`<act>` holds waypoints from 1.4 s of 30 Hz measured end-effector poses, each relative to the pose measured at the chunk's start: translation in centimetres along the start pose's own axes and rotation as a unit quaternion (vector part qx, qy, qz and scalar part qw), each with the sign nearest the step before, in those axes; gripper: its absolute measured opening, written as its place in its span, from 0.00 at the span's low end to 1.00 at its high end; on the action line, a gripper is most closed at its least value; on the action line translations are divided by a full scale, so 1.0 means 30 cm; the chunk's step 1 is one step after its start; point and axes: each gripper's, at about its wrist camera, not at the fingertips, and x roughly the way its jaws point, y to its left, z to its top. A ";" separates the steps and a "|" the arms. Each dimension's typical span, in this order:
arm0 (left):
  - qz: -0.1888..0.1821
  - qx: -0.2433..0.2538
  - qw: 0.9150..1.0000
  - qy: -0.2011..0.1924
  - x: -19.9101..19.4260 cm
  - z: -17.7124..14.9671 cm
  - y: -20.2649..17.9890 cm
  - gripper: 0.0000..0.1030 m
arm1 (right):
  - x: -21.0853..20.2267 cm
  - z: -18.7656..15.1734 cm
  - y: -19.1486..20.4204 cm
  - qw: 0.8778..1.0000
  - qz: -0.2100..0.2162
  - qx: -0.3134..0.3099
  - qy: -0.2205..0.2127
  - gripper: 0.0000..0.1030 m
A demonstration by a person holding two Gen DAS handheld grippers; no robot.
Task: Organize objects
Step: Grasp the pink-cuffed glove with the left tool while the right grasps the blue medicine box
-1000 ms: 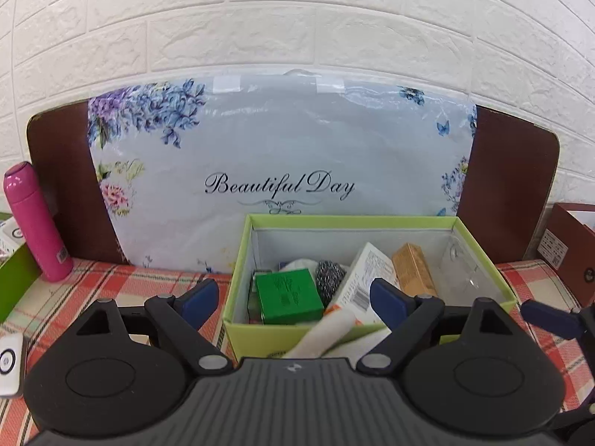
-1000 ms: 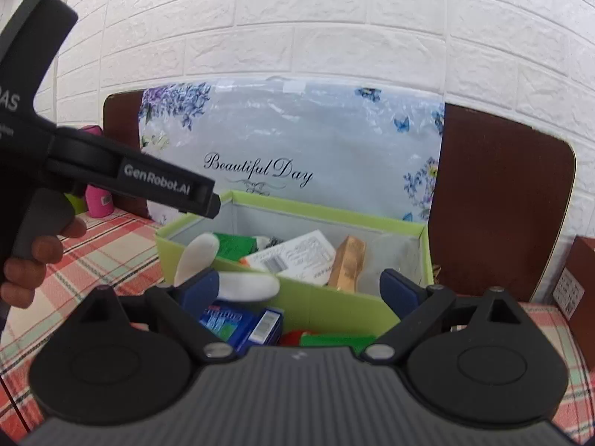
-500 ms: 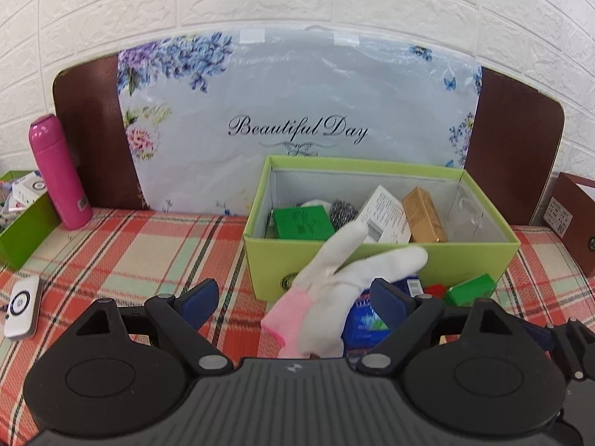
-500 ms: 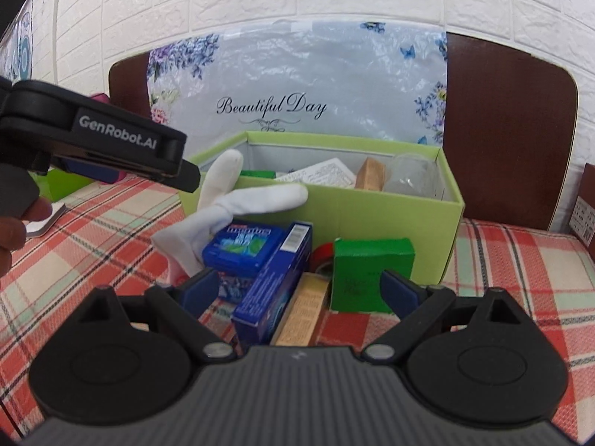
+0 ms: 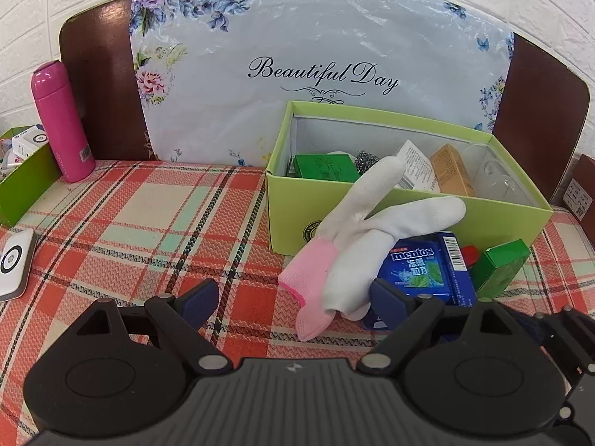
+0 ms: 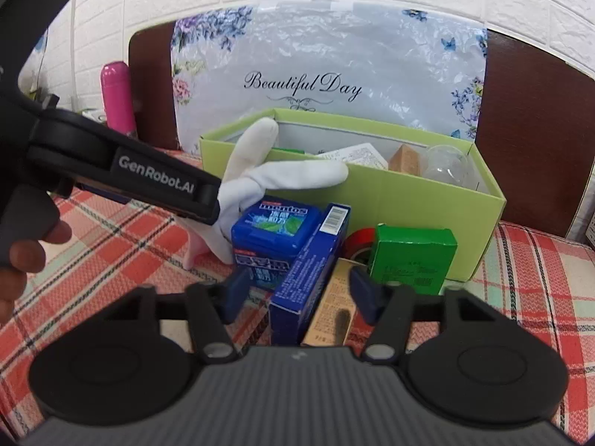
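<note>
**Glove flopped over the loose pile, could get messy**

Left gripper (image 5: 293,299) has its fingers wide and holds nothing. The white glove (image 5: 366,238) lies just ahead of it on the checked cloth, draped against the front of the green box (image 5: 297,215), one finger poking up over the rim. Right gripper (image 6: 295,291) is about half open, fingers either side of the blue carton (image 6: 308,271), nothing pinched yet.

My worry: the glove is limp and partly rests on the mints tin (image 6: 273,228), so grabbing it by the pink cuff could drag the tin along or snag that finger on the rim. Closing on the carton could also shove the tan carton (image 6: 331,316) beside it, since they touch.

Count outside the box: one glove, one mints tin, one blue carton, one tan carton, one small green box (image 6: 412,258), one red roll behind it, mostly hidden. Also one pink bottle (image 5: 61,126) well off to the left.
</note>
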 end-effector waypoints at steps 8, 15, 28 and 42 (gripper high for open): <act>-0.005 -0.004 1.000 0.013 0.031 -0.011 0.002 0.89 | -0.044 -0.001 -0.033 0.999 0.018 0.021 0.027 0.20; -0.006 -0.004 1.000 0.026 0.067 -0.008 -0.002 0.89 | -0.258 -0.086 -0.106 1.000 -0.002 0.007 0.027 0.16; -0.131 0.027 0.987 0.084 0.059 -0.136 -0.002 0.09 | -0.365 -0.196 0.055 0.995 0.036 -0.096 0.014 0.39; -0.094 -0.039 0.995 0.002 0.091 0.004 0.022 0.70 | -0.283 -0.224 -0.034 0.997 0.030 0.046 0.057 0.81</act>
